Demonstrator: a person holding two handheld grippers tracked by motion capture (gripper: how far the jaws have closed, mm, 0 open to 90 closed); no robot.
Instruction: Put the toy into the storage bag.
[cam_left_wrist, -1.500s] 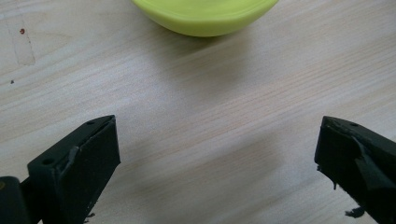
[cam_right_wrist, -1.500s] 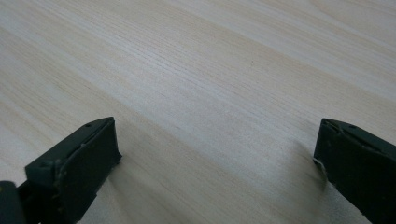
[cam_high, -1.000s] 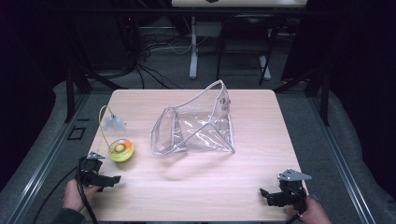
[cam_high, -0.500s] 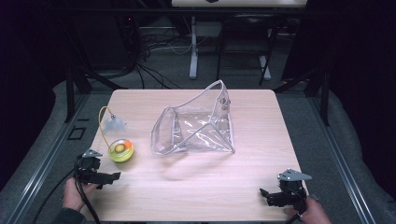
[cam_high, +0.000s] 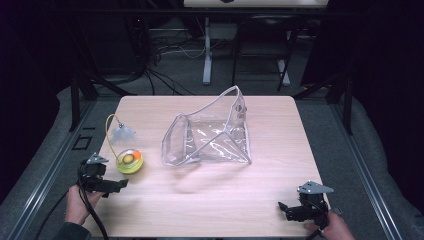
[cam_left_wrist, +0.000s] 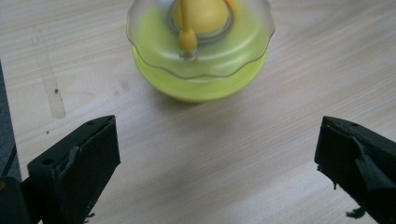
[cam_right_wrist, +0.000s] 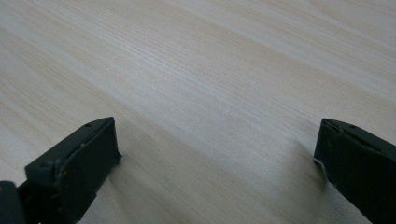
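A clear plastic pouch (cam_high: 210, 135) with a grey zip edge stands open in the middle of the wooden table (cam_high: 225, 205). Left of it sits a small yellow-green round toy (cam_high: 129, 160) with a clear scalloped lid, a yellow cord and a translucent piece (cam_high: 122, 134) behind it. My left gripper (cam_high: 119, 185) is open near the table's left front edge, a short way in front of the toy (cam_left_wrist: 200, 51). My right gripper (cam_high: 282, 209) is open at the front right corner, over bare wood (cam_right_wrist: 210, 93).
Dark floor, cables and metal table legs (cam_high: 207, 55) lie beyond the far edge. A black frame rail (cam_high: 45, 175) runs along the left side of the table.
My left gripper has drawn back slightly toward the front left edge, away from the toy. The right gripper has stayed put.
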